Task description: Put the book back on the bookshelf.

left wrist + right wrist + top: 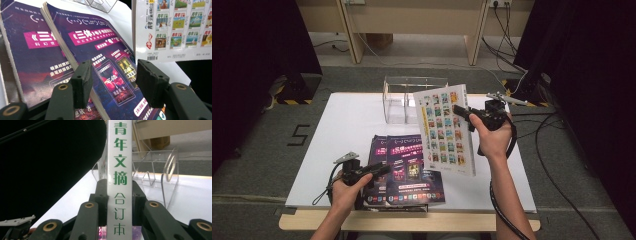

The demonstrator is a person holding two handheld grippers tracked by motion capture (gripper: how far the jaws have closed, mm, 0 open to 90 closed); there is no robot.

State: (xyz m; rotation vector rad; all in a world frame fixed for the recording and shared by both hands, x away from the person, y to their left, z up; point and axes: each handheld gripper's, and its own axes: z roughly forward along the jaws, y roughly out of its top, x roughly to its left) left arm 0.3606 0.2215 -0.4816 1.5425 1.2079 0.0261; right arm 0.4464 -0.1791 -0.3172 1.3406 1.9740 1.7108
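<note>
A white book (pixel 444 130) with a grid of small coloured pictures on its cover hangs upright above the table. My right gripper (pixel 464 114) is shut on its spine (pixel 119 170), which carries green characters and fills the gap between the jaws of the right gripper (pixel 119 197). Two purple magazines (pixel 409 170) lie overlapped near the front edge. My left gripper (pixel 379 170) hovers low at their left side. The left gripper (pixel 113 80) is open, with the top magazine (pixel 100 55) showing between its pads and nothing held. The white book (pixel 175 30) is at the upper right.
A clear acrylic rack (pixel 404 97) with dividers stands at the back middle of the white tabletop (pixel 347 130); the acrylic rack (pixel 160 175) is just beyond the held book. Black curtains flank both sides, and cables lie on the floor at right.
</note>
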